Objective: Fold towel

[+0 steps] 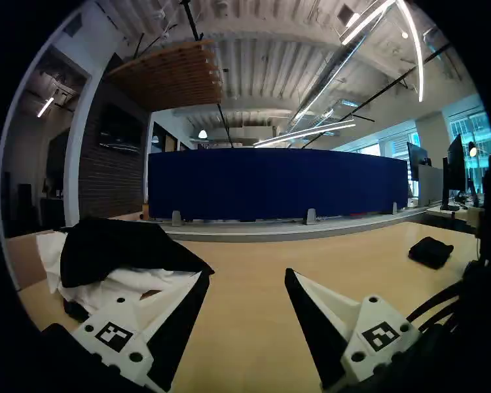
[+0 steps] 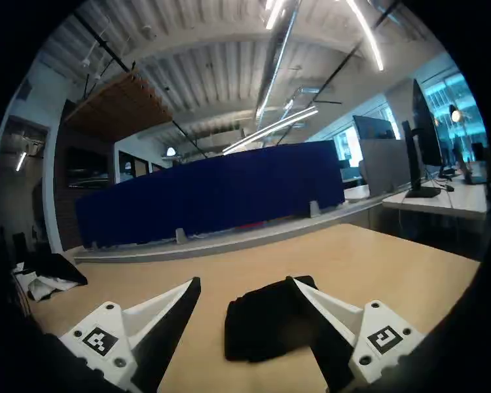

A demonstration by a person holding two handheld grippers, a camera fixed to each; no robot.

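Close in, the left gripper (image 1: 247,274) is spread wide and empty above the table (image 1: 258,327), a black-and-white cloth pile (image 1: 114,262) just past its finger at 9 o'clock, the folded black towel (image 1: 431,252) farther off at 3 o'clock. The right gripper (image 2: 243,281) is likewise wide apart, gripping nothing, the towel (image 2: 265,324) lying flat between its fingers at 6 o'clock; a blue divider (image 2: 206,190) stands beyond at 12.

Wooden table (image 1: 350,255) with folded black towel (image 2: 262,324) and black-and-white cloth heap (image 1: 114,255)
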